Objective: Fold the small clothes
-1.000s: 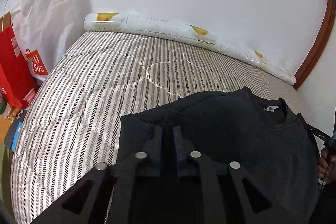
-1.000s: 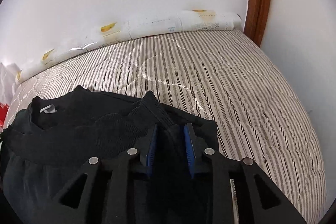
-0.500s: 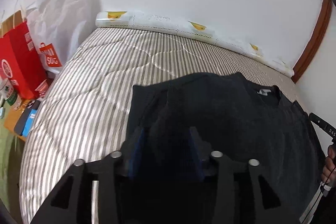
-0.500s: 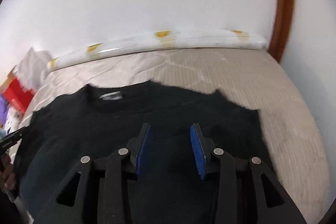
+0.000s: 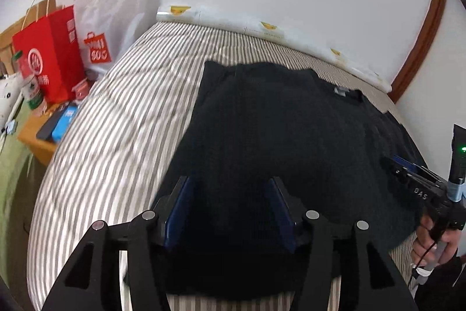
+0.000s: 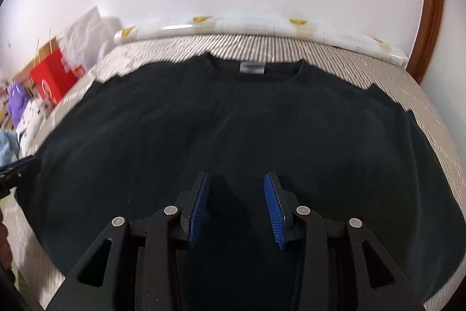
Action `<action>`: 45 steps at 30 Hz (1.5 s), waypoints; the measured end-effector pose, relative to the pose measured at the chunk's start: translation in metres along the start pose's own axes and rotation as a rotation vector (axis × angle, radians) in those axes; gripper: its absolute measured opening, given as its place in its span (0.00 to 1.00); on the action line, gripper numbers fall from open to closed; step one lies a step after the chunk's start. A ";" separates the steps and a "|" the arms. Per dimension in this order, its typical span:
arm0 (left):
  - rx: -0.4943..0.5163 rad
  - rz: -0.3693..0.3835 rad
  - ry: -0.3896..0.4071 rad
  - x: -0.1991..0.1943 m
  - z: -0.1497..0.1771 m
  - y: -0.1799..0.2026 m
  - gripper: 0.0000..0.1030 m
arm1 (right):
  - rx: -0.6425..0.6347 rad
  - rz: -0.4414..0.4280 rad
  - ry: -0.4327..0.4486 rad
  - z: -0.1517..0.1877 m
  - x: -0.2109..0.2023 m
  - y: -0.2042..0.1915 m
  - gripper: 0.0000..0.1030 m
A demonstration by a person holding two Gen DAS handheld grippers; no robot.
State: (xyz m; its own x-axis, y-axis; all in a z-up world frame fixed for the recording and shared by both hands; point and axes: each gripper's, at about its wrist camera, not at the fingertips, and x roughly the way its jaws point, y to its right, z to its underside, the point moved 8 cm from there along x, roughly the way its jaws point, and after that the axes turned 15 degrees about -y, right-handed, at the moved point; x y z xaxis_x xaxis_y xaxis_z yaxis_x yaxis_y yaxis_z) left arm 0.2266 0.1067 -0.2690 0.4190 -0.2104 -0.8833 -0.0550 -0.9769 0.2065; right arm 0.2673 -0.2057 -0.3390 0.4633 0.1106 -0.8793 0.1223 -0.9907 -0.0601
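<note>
A black T-shirt [image 6: 233, 130] lies spread flat on the striped mattress [image 6: 431, 107], collar and white label [image 6: 252, 68] at the far side. It also shows in the left wrist view [image 5: 276, 130]. My left gripper [image 5: 230, 188] is open and empty above the shirt's left part. My right gripper [image 6: 236, 182] is open and empty above the shirt's near middle. The right gripper's body shows at the right edge of the left wrist view [image 5: 419, 185], held by a hand.
A rolled white mat [image 6: 262, 25] lies along the wall at the mattress's far edge. Red and white shopping bags [image 5: 58, 48] stand left of the bed by a low wooden table [image 5: 38, 136] with small items. A brown door frame [image 5: 419, 42] is at the right.
Both grippers opened, let go of the shirt and pulled back toward the near edge. The shirt, bunched and held a second ago, now lies spread flat.
</note>
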 end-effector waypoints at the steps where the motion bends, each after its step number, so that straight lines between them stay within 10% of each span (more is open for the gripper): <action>1: -0.006 0.004 -0.001 -0.002 0.007 -0.001 0.51 | -0.010 0.008 0.002 0.008 -0.002 -0.003 0.38; 11: -0.112 0.205 -0.003 -0.028 0.079 -0.006 0.51 | -0.086 0.050 0.067 0.076 -0.037 -0.010 0.38; 19: -0.225 0.322 -0.002 -0.008 0.077 -0.002 0.51 | -0.100 0.022 0.086 0.095 -0.069 0.000 0.38; 28: -0.326 0.236 0.062 0.003 0.040 -0.001 0.32 | -0.005 0.055 0.114 0.105 -0.096 0.071 0.38; 37: -0.081 0.023 0.224 -0.059 -0.002 0.069 0.18 | 0.090 0.063 0.159 0.099 -0.125 0.131 0.38; 45: 0.173 0.078 0.271 -0.096 -0.038 0.200 0.15 | 0.171 0.059 0.208 0.091 -0.159 0.183 0.38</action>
State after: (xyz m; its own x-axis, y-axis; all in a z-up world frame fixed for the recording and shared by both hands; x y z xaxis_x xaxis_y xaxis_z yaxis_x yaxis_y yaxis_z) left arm 0.2101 -0.0668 -0.1265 0.6323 -0.2899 -0.7185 -0.2401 -0.9550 0.1740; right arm 0.1362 -0.4119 -0.2530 0.6378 0.0483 -0.7687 -0.0525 -0.9930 -0.1060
